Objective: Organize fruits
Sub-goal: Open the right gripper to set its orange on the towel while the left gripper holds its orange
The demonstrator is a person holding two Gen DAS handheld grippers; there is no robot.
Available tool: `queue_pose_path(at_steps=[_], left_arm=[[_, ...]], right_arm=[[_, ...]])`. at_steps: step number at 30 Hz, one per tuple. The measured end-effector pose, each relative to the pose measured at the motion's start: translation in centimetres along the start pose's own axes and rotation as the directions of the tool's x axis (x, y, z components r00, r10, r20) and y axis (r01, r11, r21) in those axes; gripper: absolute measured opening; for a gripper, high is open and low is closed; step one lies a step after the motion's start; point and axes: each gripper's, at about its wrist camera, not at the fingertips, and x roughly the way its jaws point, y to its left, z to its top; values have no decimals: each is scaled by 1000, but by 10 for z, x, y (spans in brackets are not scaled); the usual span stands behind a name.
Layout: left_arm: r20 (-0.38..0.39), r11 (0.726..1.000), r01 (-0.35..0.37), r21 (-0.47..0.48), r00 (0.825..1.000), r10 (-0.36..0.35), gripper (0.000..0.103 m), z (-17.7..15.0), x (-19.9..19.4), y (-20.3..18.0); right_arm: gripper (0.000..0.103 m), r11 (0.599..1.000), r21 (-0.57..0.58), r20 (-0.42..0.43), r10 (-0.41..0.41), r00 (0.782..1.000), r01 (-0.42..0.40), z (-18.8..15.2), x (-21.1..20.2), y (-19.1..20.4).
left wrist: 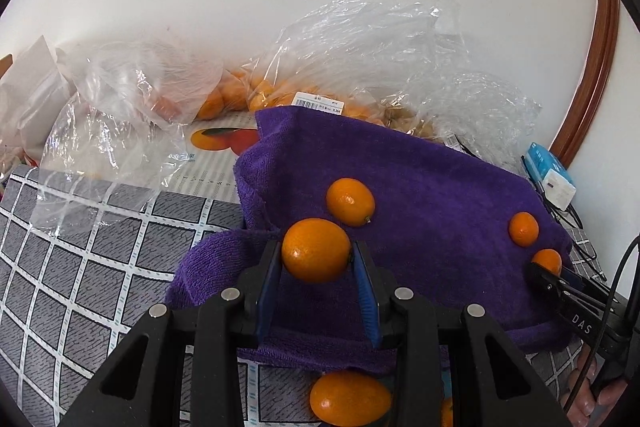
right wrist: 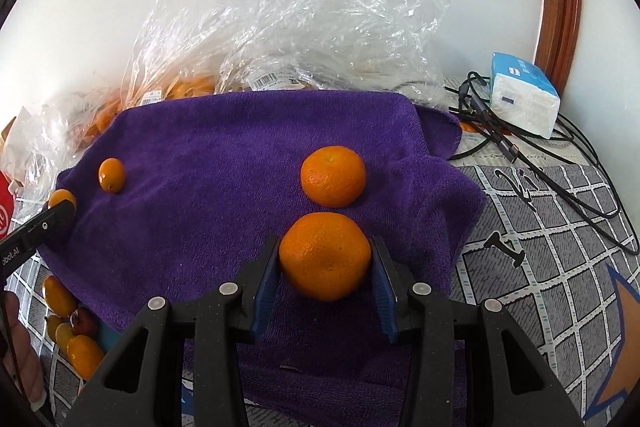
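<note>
Left gripper (left wrist: pixel 316 257) pinches a kumquat (left wrist: pixel 316 250) between its blue pads, over the purple towel (left wrist: pixel 440 187) and near a second kumquat (left wrist: pixel 351 201). Right gripper (right wrist: pixel 325 259) squeezes a mandarin (right wrist: pixel 325 255), another mandarin (right wrist: pixel 333 176) resting just beyond on the towel.

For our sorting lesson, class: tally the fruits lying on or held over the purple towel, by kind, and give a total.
Kumquats: 2, the held kumquat in the left gripper and the loose kumquat.
Mandarins: 2, the held mandarin in the right gripper and the loose mandarin.
Total: 4
</note>
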Motion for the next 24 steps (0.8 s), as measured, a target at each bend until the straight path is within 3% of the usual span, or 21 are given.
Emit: queue_pose_path(at_steps=[3, 7, 9, 12, 24], left_arm=[[2, 1000, -6, 2, 1000, 6, 34, 0, 0, 0], [1, 1000, -11, 3, 1000, 11, 35, 0, -1, 0], [9, 1000, -9, -1, 1000, 9, 46, 2, -3, -1], [47, 1000, 0, -7, 999, 1, 52, 3, -12, 1], [143, 999, 21, -40, 990, -15, 54, 15, -49, 4]], right_arm=[[52, 1000, -15, 2, -1, 1000, 1, -1, -2, 3], [73, 999, -42, 38, -15, 999, 16, -3, -9, 9], [76, 998, -51, 66, -25, 998, 29, -3, -15, 10], [78, 998, -43, 91, -39, 995, 43, -2, -23, 10], [79, 998, 8, 162, -66, 985, 66, 4, -78, 9]])
